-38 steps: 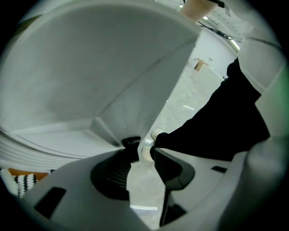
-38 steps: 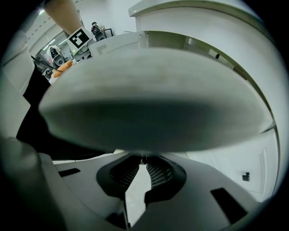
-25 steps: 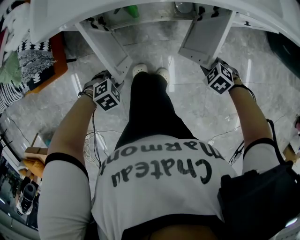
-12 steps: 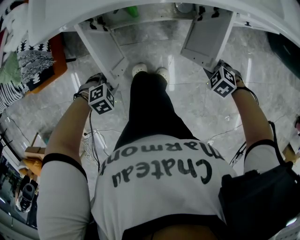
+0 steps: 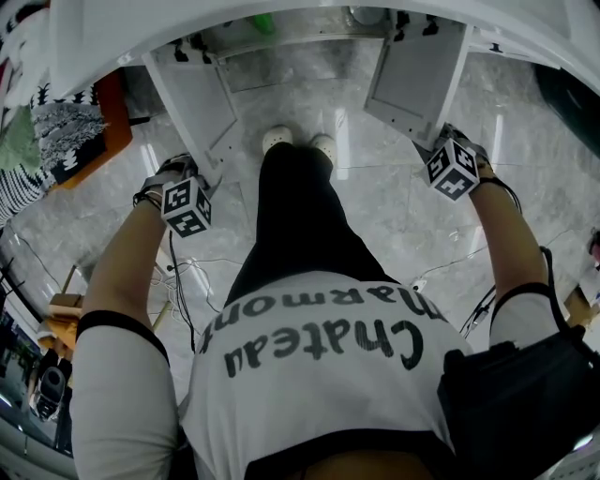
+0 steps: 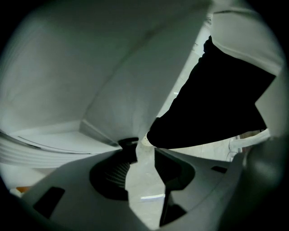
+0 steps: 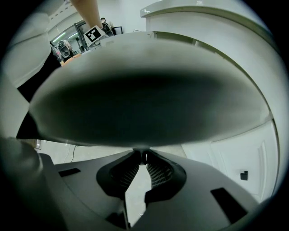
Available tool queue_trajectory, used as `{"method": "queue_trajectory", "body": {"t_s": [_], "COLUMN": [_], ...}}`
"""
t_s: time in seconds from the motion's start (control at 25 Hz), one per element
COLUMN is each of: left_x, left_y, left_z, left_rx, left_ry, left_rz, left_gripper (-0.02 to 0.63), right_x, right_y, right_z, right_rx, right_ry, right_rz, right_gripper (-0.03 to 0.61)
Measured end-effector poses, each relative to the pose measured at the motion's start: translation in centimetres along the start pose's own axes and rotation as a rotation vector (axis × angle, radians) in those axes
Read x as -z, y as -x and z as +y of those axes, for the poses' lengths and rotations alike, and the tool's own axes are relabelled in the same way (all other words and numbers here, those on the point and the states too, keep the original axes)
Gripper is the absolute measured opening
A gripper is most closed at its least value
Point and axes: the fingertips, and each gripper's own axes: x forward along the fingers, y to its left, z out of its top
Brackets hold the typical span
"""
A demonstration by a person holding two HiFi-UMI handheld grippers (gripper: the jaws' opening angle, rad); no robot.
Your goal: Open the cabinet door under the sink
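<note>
Under the white sink counter (image 5: 84,37) both cabinet doors stand swung out towards me. My left gripper (image 5: 190,199) points down at the free edge of the left door (image 5: 192,98). In the left gripper view the left door's (image 6: 113,81) corner sits between the tips of the left gripper (image 6: 142,146), with floor showing lower in the gap. My right gripper (image 5: 448,159) is at the outer edge of the right door (image 5: 412,75). In the right gripper view the right gripper (image 7: 143,156) has its tips pinched on the right door's (image 7: 144,99) bottom edge.
The person's white shoes (image 5: 298,142) stand between the two doors on the marble floor. A green bottle (image 5: 265,21) shows inside the cabinet. Patterned cloth on an orange surface (image 5: 56,131) lies to the left, cables (image 5: 183,281) trail on the floor, and a dark object (image 5: 572,94) is at the right.
My left gripper has moved left and nearer to me, and the left door has swung wider with it. The right gripper and right door have hardly shifted.
</note>
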Motion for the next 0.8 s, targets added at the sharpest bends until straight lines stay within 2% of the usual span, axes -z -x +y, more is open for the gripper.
{"method": "queue_trajectory", "body": {"t_s": [0.2,0.8], "left_x": [0.6,2.8], "left_y": [0.0,0.6], "left_z": [0.2,-0.2], "left_rx": [-0.008,0.010], "left_ry": [-0.004,-0.049], "left_rz": [0.002,0.027], "left_gripper": [0.156,0.155], "right_x": [0.6,2.6], "right_y": [0.1,0.4], "right_z": [-0.4,-0.7], "right_rx": [0.024,0.014], "right_ry": [-0.001,0.036], "right_rz": [-0.007,-0.009], "right_gripper": [0.043,0.043]}}
